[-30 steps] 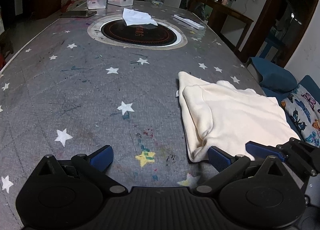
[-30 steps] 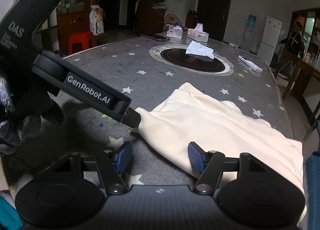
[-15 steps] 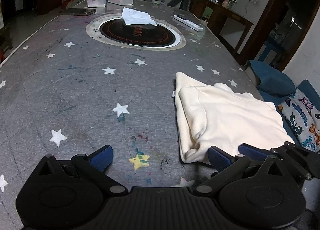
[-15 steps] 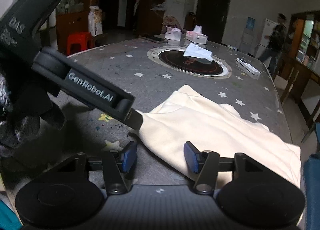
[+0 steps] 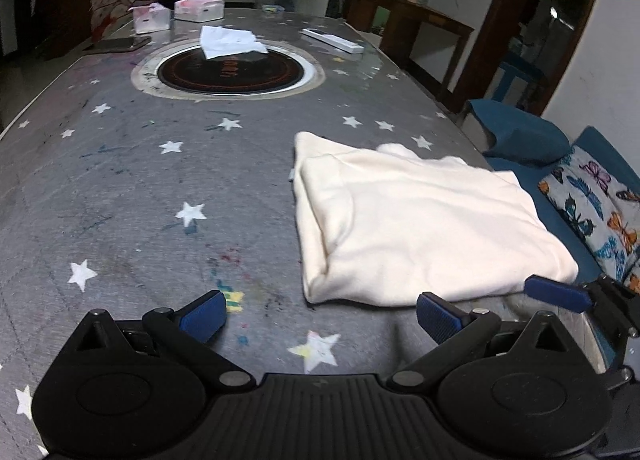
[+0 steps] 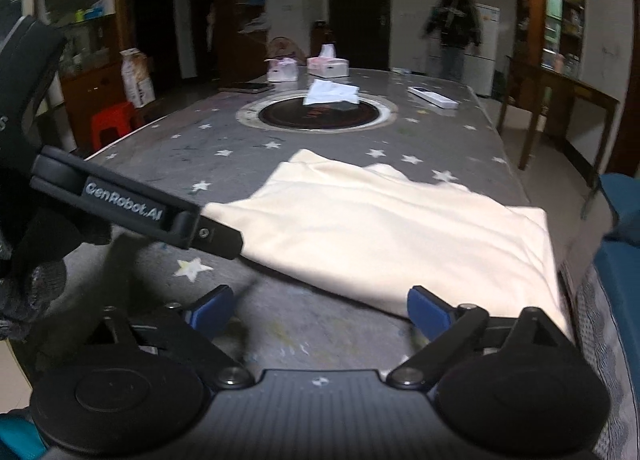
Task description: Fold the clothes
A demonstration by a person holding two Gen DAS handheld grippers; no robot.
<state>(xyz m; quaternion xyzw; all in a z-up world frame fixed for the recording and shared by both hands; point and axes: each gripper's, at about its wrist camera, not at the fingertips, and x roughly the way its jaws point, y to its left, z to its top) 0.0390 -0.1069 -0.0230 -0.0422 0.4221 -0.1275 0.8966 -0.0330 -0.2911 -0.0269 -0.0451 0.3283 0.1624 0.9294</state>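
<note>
A folded cream cotton garment lies flat near the right edge of the grey star-patterned desk. Both the left tool and right tool hang released at its near edge, probably poised for another fold.

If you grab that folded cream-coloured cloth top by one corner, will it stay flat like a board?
Probably not. The folded cream-coloured cloth top lies in soft, rounded layers, so it would likely droop and unfold. It looks light, and on the smooth grey star-patterned table cover it may slide when pushed.
</note>
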